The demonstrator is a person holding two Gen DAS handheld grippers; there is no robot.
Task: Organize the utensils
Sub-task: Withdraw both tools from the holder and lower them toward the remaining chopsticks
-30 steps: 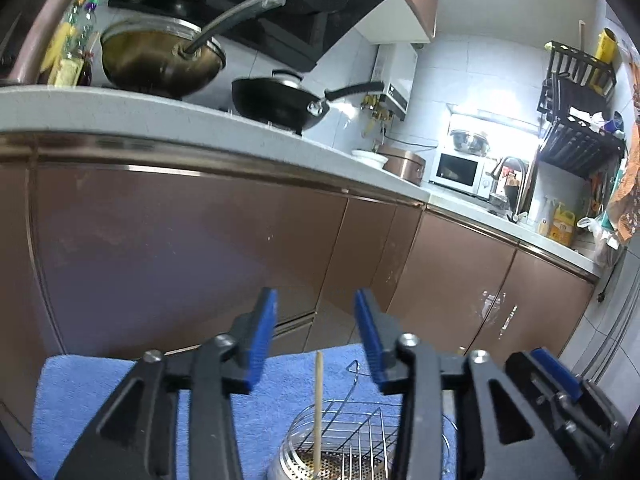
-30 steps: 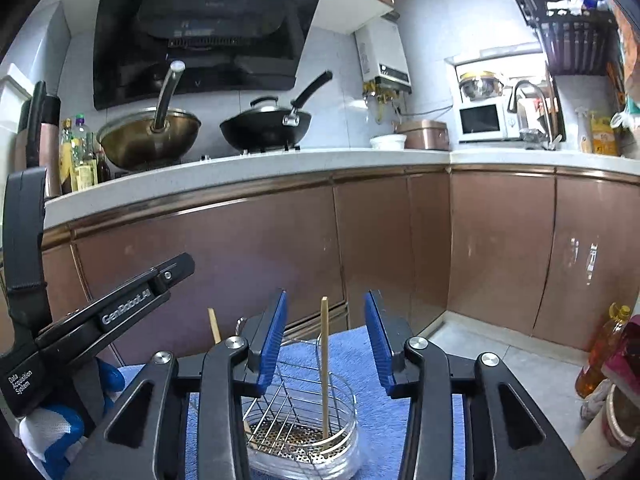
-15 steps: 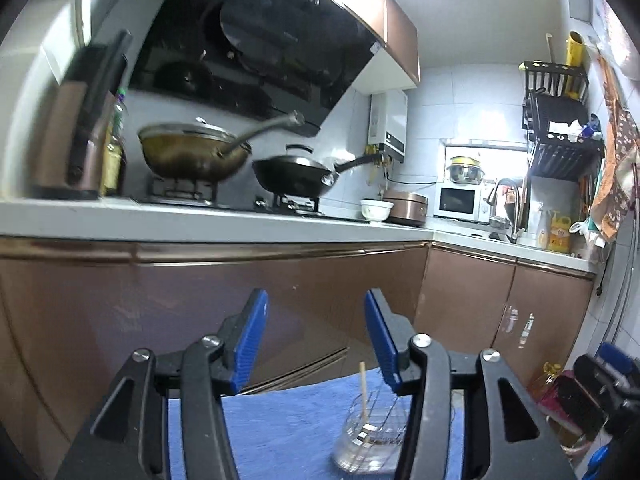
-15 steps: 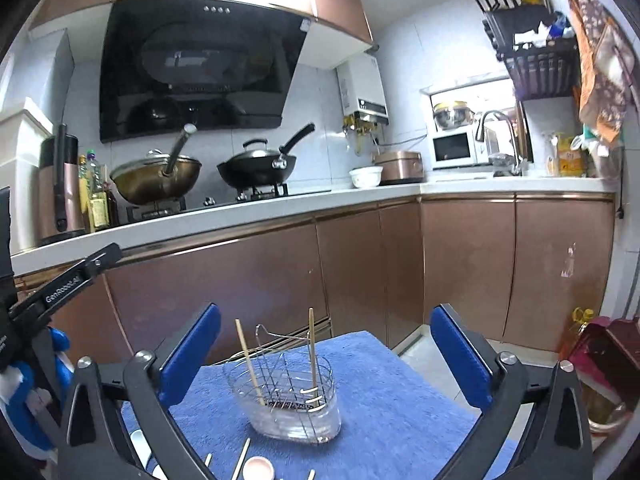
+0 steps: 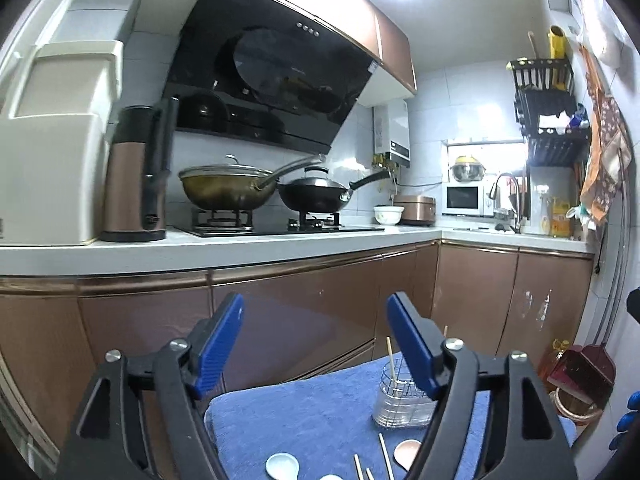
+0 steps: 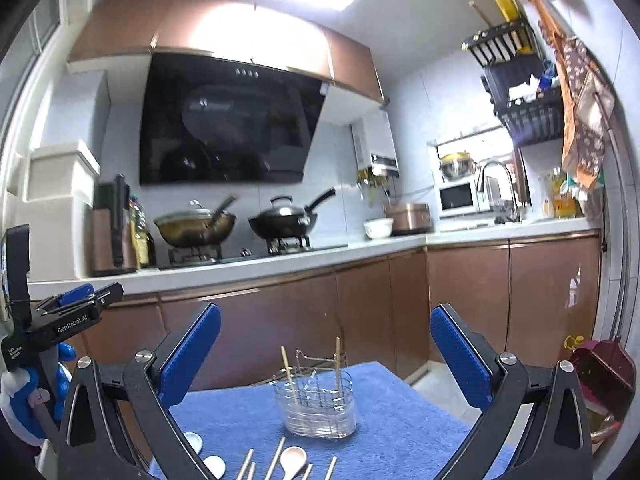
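A clear utensil holder with a wire basket (image 6: 316,404) stands on the blue mat (image 6: 384,436); two wooden chopsticks (image 6: 337,360) stand in it. It also shows in the left wrist view (image 5: 394,398). Loose chopsticks (image 6: 276,456) and white and pink spoons (image 6: 294,458) lie on the mat in front of it; some show in the left wrist view (image 5: 282,464). My right gripper (image 6: 326,350) is open and empty, raised behind the holder. My left gripper (image 5: 314,344) is open and empty, raised to the left of the holder; it also shows in the right wrist view (image 6: 68,308).
Brown kitchen cabinets (image 6: 360,312) under a white counter stand behind the mat. Two woks (image 6: 280,220) sit on the stove. A red bin (image 6: 600,372) and an oil bottle stand on the floor at the right.
Both grippers have pulled up and back from the holder. The right gripper opened wide, leaving a chopstick in the holder; the left opened wider too. Loose utensils on the mat came into view.
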